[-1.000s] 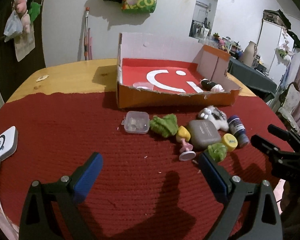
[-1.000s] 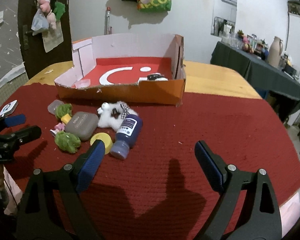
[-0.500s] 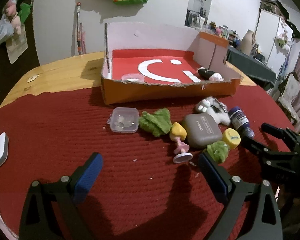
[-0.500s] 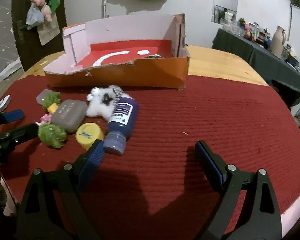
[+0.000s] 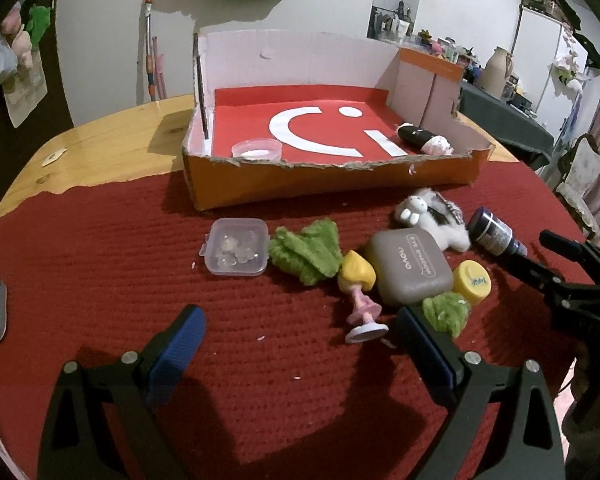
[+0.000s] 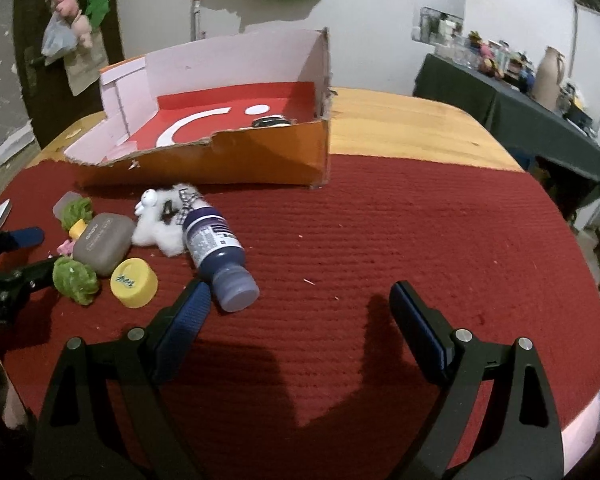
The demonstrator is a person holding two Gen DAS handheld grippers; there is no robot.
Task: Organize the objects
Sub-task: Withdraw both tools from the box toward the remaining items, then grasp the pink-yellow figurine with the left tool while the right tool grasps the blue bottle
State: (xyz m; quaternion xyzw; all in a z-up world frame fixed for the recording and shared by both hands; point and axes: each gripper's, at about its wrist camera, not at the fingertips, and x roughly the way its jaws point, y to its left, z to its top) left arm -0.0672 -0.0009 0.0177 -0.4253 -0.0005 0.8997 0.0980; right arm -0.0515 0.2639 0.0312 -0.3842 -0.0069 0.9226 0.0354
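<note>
We find both tools empty and spread wide over the red mat (image 5: 100,280): the left gripper (image 5: 300,344) hangs with nothing between its pads, and the right gripper (image 6: 300,308) likewise, its left pad just beside the cap end of the dark blue bottle (image 6: 216,248). The loose items lie in a row in front of the orange cardboard box (image 5: 320,184), which stands at twelve o'clock from the left gripper. In that view the clear plastic case (image 5: 236,246) sits at eleven o'clock, the grey eyeshadow case (image 5: 408,266) at one o'clock, with the small figurine (image 5: 360,296), green fluffy pieces (image 5: 306,250), yellow cap (image 5: 471,282) and white plush toy (image 5: 432,220) clustered around it, several touching. We judge the box to be the collecting place, since a small clear dish (image 5: 256,149) and a dark tube (image 5: 422,139) already lie inside it. We judge the wide stance to be preparation for a first pick, the bottle being the likeliest candidate for the right tool.
</note>
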